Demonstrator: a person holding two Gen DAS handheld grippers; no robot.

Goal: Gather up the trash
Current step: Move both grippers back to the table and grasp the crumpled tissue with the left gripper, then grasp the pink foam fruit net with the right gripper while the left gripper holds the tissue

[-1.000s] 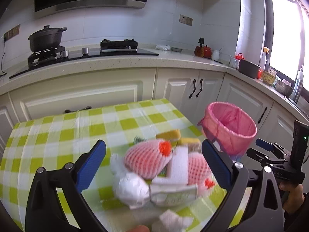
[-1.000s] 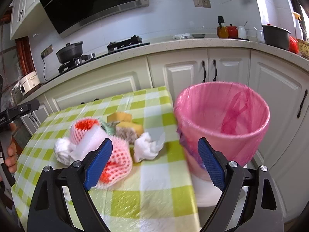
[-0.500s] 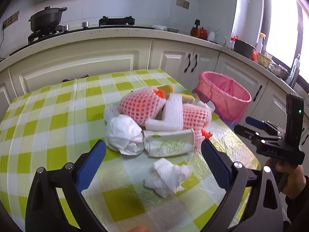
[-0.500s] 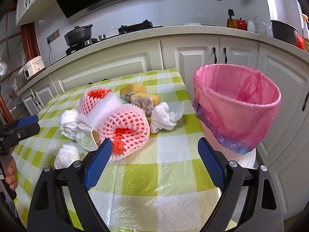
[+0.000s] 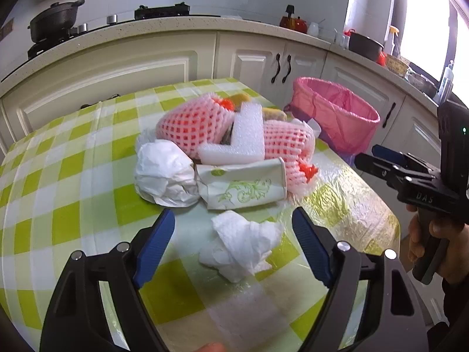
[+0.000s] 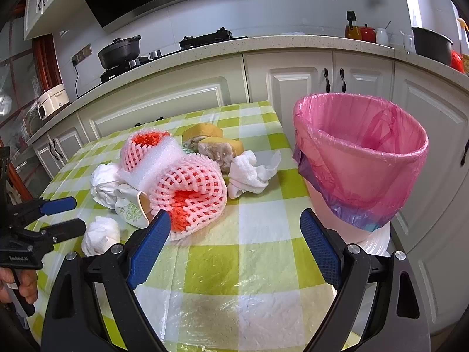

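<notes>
A crumpled white tissue (image 5: 240, 243) lies on the green-checked table (image 5: 58, 176), between the blue pads of my left gripper (image 5: 233, 220). Its jaws are closing and the pads stand clear of the tissue. Behind it sits a heap of trash: a crushed paper cup (image 5: 243, 184), a white paper ball (image 5: 164, 173), two pink foam nets (image 5: 193, 126) and an L-shaped white foam piece (image 5: 243, 140). My right gripper (image 6: 234, 217) hangs open over bare cloth, between the heap and the pink-lined bin (image 6: 360, 152).
The bin stands off the table's right edge. Two yellow-crusted food pieces (image 6: 219, 146) and another tissue (image 6: 249, 173) lie at the heap's far side. White cabinets and a counter with a black pot (image 5: 55, 20) run behind. A hand (image 5: 439, 252) holds the right gripper.
My left gripper has come down and back toward the near tissue, and its jaws have narrowed around it. The right gripper pulled back slightly from the bin, then held still.
</notes>
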